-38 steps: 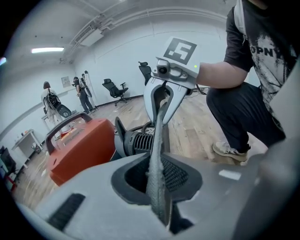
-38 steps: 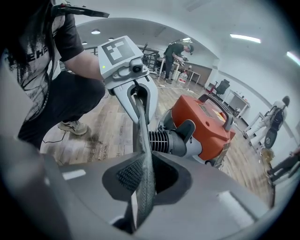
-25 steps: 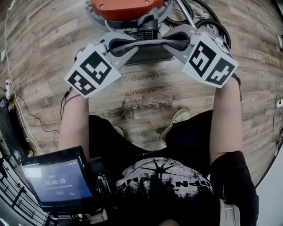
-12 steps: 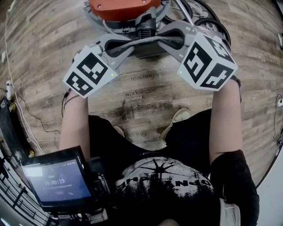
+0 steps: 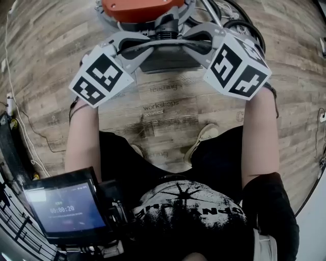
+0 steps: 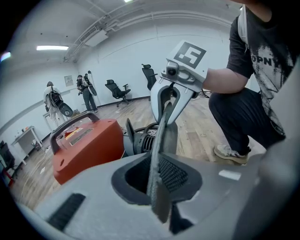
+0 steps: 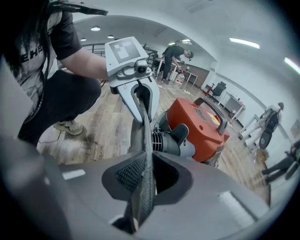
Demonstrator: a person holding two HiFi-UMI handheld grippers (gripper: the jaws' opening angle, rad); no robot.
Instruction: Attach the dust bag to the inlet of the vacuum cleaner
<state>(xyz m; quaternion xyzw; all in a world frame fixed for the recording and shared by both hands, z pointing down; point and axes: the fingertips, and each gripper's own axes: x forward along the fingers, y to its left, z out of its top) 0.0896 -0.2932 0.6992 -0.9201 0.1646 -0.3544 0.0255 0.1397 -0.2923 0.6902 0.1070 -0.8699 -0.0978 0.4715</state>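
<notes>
1. A wood-plank floor (image 5: 46, 56) is being viewed from steeply above, inside a large white room.
2. A crouching person (image 5: 193, 214) in a dark printed shirt is being seen from overhead, with both forearms stretched forward.
3. An orange vacuum cleaner (image 5: 140, 7) is being shown on the floor just beyond the grippers, with its black ribbed inlet (image 5: 165, 33) turned toward the person.
4. The grey dust bag (image 5: 168, 61) is being held off the floor, stretched flat between the two grippers, right in front of the inlet. Whether it is touching the inlet cannot be told.
5. The left gripper (image 6: 157, 176) is being held at the bag's left edge. Its fingers have just been opening slightly, and the bag's edge is being pinched between them.
6. The right gripper (image 7: 143, 180) is being held at the bag's right edge. Its fingers have likewise just been opening slightly, and the edge is being pinched between them.
</notes>
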